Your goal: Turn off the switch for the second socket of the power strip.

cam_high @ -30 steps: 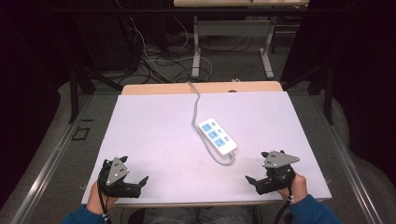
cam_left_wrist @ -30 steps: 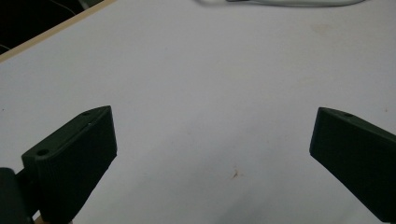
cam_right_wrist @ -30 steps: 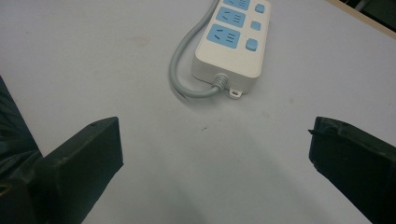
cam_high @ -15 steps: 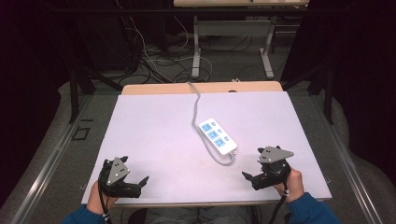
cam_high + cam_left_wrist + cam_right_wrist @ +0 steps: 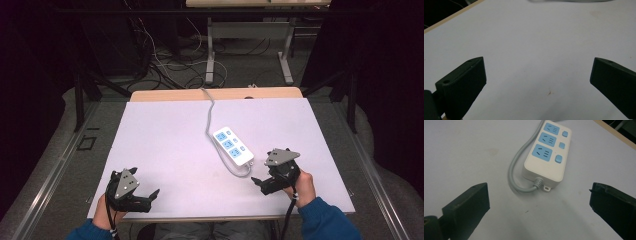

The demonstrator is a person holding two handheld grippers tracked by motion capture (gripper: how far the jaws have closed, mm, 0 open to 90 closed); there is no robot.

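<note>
1. L tongs (image 5: 150, 196) at near-left corner of tabletop (image 5: 165, 135), jaws spread wide, nothing betw. them. We see bare white surface ahead in the left gripper view; L tongs (image 5: 537, 85) well apart from the work.
2. R tongs (image 5: 257, 181) near the front-right edge, jaws wide open, empty. They point at the power strip (image 5: 233, 146), close to its near end but not touching.
3. In the right gripper view the R tongs (image 5: 539, 207) frame the power strip (image 5: 545, 152): white body lying flat, three blue sockets, three blue switches along one side, a small mounting tab at the near end.
4. Cable (image 5: 517, 173) leaves the near end, loops back alongside the body; in the high view the cable (image 5: 209, 112) runs off the far edge of the tabletop.
5. Handling, our est.: rigid plastic shell, light, smooth, so prob. slippery on the laminate. Cable is stiff-ish and will drag or pivot the body.
6. Best hold, we judge: across the short width, on the long side walls, near mid-length. Avoid switches; avoid lifting by cable alone.
</note>
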